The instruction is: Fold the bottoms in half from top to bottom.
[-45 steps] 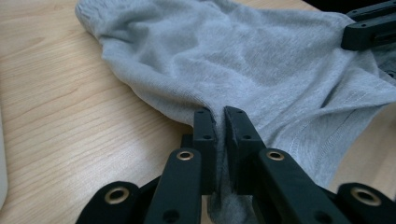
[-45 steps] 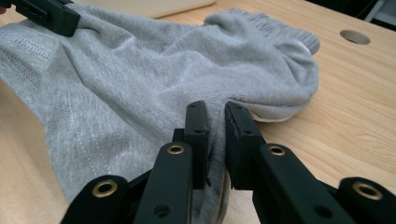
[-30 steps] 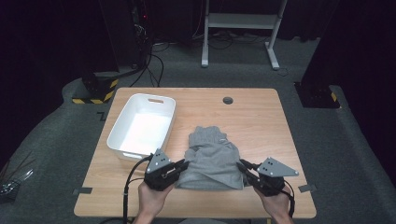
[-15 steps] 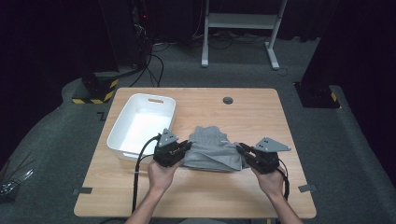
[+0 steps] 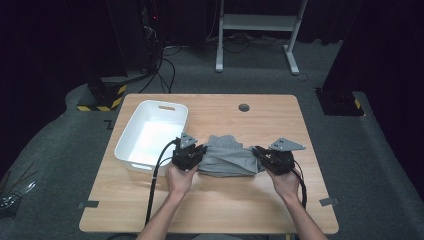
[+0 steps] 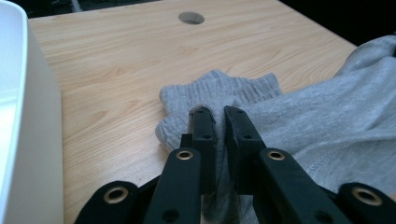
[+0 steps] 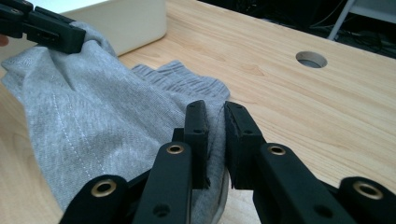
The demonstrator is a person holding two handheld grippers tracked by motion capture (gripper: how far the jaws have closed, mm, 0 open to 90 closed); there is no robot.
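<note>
A grey knitted garment (image 5: 227, 156) lies bunched in the middle of the wooden table (image 5: 210, 200), held at both near corners. My left gripper (image 5: 196, 154) is shut on its left edge; the left gripper view has grey cloth (image 6: 299, 121) pinched between the black jaws (image 6: 218, 114). At the right, my right gripper (image 5: 260, 153) is shut on the other edge, with fabric (image 7: 93, 135) squeezed between its jaws (image 7: 215, 109). The ribbed hem (image 7: 182, 81) rests on the table beyond. The left gripper's jaws (image 7: 44, 30) show at the far side of the right gripper view.
A white plastic bin (image 5: 152, 132) stands just left of the left gripper, its wall (image 6: 28, 140) close beside the jaws. A round cable hole (image 5: 244, 107) sits near the table's far edge. Cables trail from both grippers toward the front edge.
Both hands have moved away from the front edge toward the table's middle, carrying the garment's near edge over itself. The cloth is now more bunched and folded.
</note>
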